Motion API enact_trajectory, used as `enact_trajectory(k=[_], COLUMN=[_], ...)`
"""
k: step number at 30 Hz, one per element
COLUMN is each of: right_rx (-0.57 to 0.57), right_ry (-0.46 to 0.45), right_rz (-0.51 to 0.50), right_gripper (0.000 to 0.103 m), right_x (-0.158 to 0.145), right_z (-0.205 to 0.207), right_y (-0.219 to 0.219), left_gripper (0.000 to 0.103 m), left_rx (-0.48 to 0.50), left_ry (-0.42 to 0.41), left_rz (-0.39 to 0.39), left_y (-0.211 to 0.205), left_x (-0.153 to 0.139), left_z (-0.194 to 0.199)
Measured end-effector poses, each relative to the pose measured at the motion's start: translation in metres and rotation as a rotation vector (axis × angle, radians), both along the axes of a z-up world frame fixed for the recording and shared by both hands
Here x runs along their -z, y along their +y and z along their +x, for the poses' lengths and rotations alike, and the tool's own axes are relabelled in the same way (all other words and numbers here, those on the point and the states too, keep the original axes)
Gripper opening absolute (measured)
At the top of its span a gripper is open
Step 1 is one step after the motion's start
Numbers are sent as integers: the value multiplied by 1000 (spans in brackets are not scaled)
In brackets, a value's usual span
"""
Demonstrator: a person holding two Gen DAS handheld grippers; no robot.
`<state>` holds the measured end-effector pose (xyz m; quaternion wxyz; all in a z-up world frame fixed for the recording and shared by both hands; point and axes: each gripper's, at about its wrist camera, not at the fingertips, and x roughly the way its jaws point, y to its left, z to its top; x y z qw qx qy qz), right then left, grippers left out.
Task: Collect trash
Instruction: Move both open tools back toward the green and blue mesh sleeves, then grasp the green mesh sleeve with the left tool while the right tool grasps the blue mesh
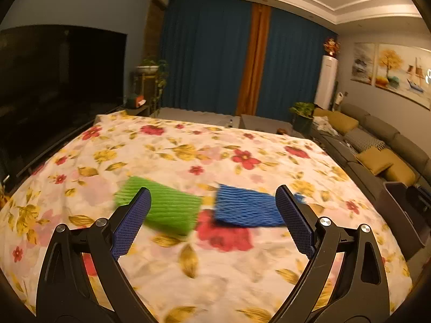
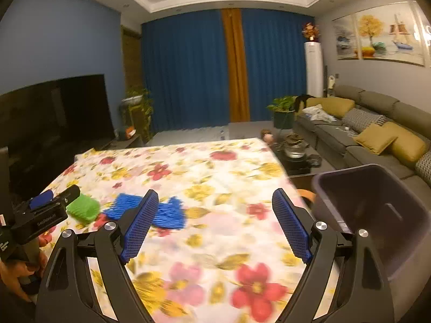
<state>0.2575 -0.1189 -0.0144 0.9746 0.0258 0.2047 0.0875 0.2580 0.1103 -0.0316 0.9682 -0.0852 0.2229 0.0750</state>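
Green foam net (image 1: 161,210) and blue foam net (image 1: 247,208) side by side on floral tablecloth (image 1: 215,269). Dark bin (image 2: 377,215) at cloth's right edge, contents unseen. Left gripper (image 1: 212,210), right gripper (image 2: 215,210): fingers spread, empty.

Left gripper (image 1: 212,196): jaws spread wide, nothing between the blue textured pads (image 1: 132,222); it hangs above the flowered table (image 1: 242,263), pointing forward and slightly down, clear of the cloth.
Left gripper seen from the right wrist: black body with a blue pad at the left edge of that view, over the table's near-left part.
Left hand (image 2: 14,277): wrapped around the handle below the left gripper, at the table's left edge; only part of it shows.
Right gripper (image 2: 215,199): jaws equally wide apart, pads (image 2: 292,227) bare; it hovers over the table's near-right part, not touching the cloth.
Right hand: out of sight.
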Motion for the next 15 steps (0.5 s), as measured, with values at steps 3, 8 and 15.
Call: enact_trajectory(k=[3, 8, 15], right_rx=[-33, -81, -105], right_ry=[9, 55, 129], right_rz=[-14, -29, -63], right_gripper=[84, 84, 84], right_x=[6, 20, 46], right_z=[14, 42, 73], right_y=[22, 55, 88], left_gripper=[92, 92, 92], left_rx=[-22, -45, -94], left_ry=[3, 2, 3], left_rz=[-19, -32, -31], left_y=[13, 27, 44], left_x=[2, 4, 9], left_z=[3, 4, 3])
